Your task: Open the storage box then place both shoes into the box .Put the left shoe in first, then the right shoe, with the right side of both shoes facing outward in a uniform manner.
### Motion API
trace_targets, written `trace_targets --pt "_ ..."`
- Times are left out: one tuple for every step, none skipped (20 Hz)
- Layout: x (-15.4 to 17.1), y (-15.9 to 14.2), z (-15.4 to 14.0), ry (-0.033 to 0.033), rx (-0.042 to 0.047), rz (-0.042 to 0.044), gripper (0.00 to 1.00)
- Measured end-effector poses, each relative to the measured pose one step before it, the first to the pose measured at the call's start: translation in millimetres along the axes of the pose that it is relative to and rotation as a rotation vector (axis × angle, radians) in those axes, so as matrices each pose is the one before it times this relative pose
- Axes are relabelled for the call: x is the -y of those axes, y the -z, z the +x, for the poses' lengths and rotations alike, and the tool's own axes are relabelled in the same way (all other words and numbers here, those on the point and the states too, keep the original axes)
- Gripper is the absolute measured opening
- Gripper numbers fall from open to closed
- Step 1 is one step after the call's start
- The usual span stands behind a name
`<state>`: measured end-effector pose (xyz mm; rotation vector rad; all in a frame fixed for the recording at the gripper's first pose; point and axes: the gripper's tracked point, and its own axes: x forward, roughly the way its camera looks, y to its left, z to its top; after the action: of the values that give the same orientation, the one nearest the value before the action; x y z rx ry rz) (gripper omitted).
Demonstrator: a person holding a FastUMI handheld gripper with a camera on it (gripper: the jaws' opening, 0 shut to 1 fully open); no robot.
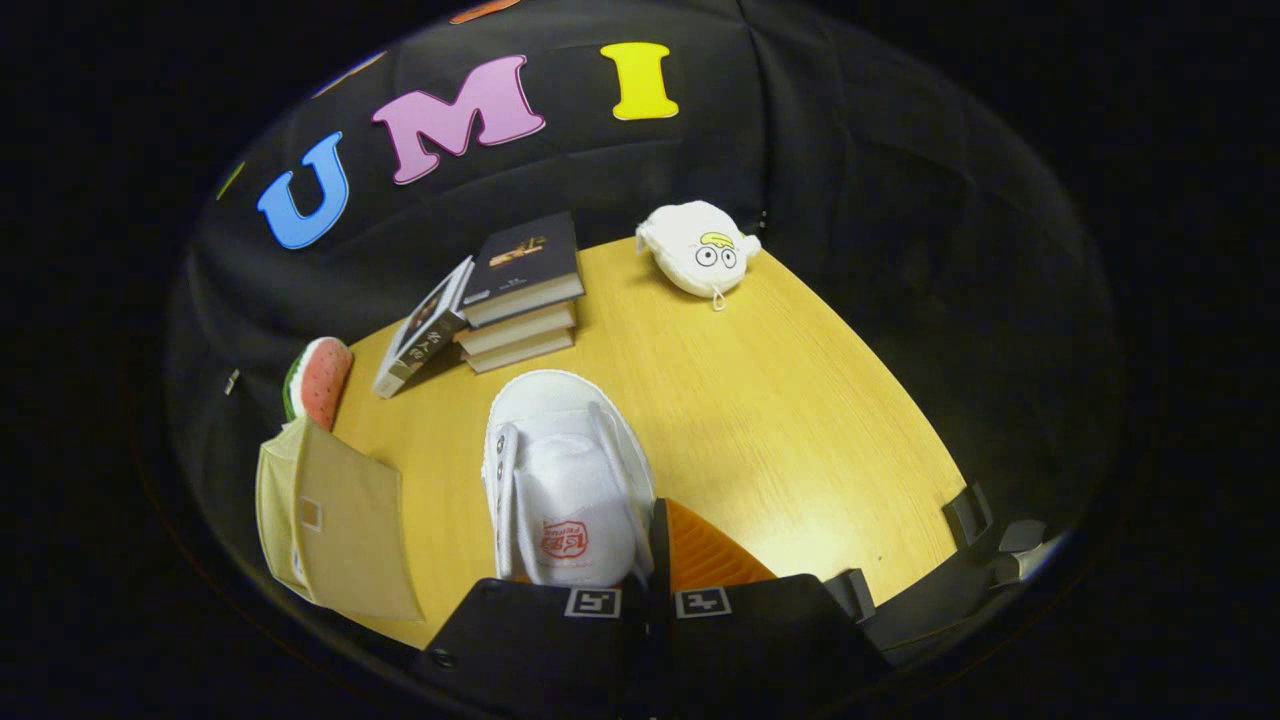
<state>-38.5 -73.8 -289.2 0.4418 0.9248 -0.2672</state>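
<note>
Gripper [648, 585] fingers drawn narrow, nipping the right collar edge of 1 white canvas shoe [565, 475], toe pointing away over the yellow wooden desk [790, 420]. The thin pinch could slip and let the shoe swing or drop. Beige fabric storage box [335, 525] sits just left of the shoe, flap apparently open; a sagging soft rim may snag the sole. Beyond: 3 stacked books [522, 295], a white plush pouch [697, 248].
</note>
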Motion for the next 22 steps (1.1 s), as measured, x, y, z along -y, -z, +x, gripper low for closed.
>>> trace_targets --pt "-20.30 -6.73 -8.47 -0.01829 -0.00134 0.00526 0.05" --pt "-23.39 -5.43 -7.81 -0.02376 -0.00323 0.00645 0.05" --pt "-24.10 -3.98 -6.05 -0.02594 -0.00650 0.01046 0.05" --pt "-25.19 -1.60 -5.65 -0.02606 -0.00845 0.01449 0.05" --pt "-25.41 -0.03 -3.46 -0.02603 -0.01161 0.01271 0.05" --pt "-25.89 2.36 -0.63 -0.02321 -0.01246 0.01178 0.05" --pt "-26.97 4.44 1.86 -0.02266 -0.01498 0.01522 0.05" --pt "-20.90 5.33 1.02 -0.01710 -0.01676 0.00814 0.05" --pt "-23.89 7.42 5.80 -0.01588 -0.01792 0.00961 0.05" --pt "-19.85 7.66 4.26 -0.01264 -0.01677 0.00103 0.05" --pt "-17.32 7.41 6.06 -0.00778 -0.01392 -0.00495 0.05" --pt "-15.06 8.34 5.03 -0.00490 -0.00963 -0.01132 0.05" --pt "-11.15 8.55 7.60 0.00063 -0.01275 -0.01319 0.05" --pt "-8.14 9.35 7.61 0.00510 -0.01365 -0.00830 0.05" --pt "-5.91 8.79 6.86 0.00757 -0.01439 -0.00430 0.05" --pt "-3.97 7.58 5.98 0.00727 -0.00899 -0.00413 0.05" --pt "-2.06 5.44 6.49 0.01099 -0.00436 -0.00693 0.05" --pt "-1.08 5.05 6.09 0.00968 -0.00516 -0.00945 0.05" --pt "-0.90 2.25 5.11 0.00859 -0.00063 -0.00493 0.05" --pt "-0.66 1.98 4.57 0.00761 -0.00095 -0.00677 0.05" --pt "0.15 0.87 3.90 0.00921 -0.00012 -0.00729 0.05" --pt "0.64 -0.03 3.79 0.00757 0.00439 -0.00589 0.05"
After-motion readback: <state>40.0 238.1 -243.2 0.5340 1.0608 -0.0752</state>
